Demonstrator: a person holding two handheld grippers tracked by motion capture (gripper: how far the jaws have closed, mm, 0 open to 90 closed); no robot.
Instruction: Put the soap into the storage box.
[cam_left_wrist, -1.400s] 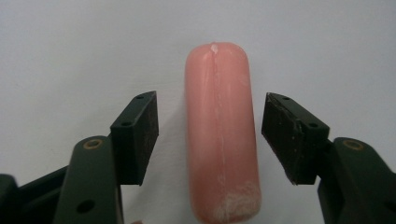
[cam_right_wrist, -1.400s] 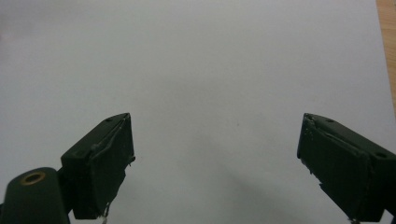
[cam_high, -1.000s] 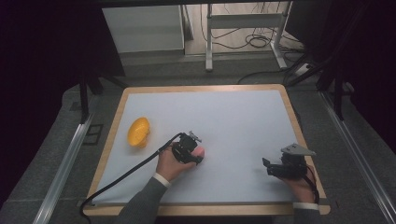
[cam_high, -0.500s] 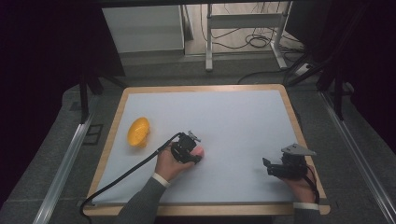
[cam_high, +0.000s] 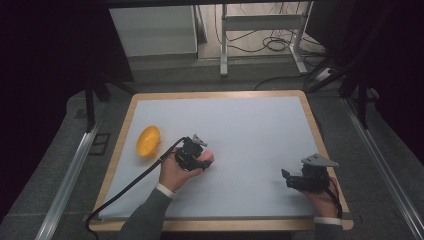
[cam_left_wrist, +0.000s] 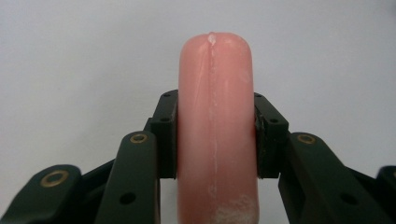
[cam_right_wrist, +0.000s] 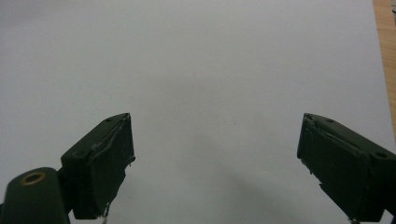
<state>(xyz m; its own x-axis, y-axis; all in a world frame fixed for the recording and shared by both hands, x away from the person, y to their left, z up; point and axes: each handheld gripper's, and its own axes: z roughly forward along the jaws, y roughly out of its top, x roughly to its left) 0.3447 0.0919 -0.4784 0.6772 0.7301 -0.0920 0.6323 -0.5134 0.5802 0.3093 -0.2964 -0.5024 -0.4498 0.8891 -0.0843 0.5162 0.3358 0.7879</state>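
In the high view I see my left tongs (cam_high: 200, 159) left of centre in the lower half of the frame, over the white tabletop (cam_high: 250, 130). They are clamped on a pink sausage-shaped piece (cam_high: 206, 159). In the left gripper view the pink piece (cam_left_wrist: 215, 126) stands upright between the two black jaws, both pads pressed against its sides, its rounded end above them.

My right tongs (cam_high: 286, 176) sit at the lower right of the high view, near the wooden edge of the tabletop. In the right gripper view the right tongs (cam_right_wrist: 215, 154) are spread wide, with nothing between the jaws but bare white surface.

A yellow bowl (cam_high: 148, 141) lies tilted at the left of the tabletop, just beside the left tongs but apart from them.
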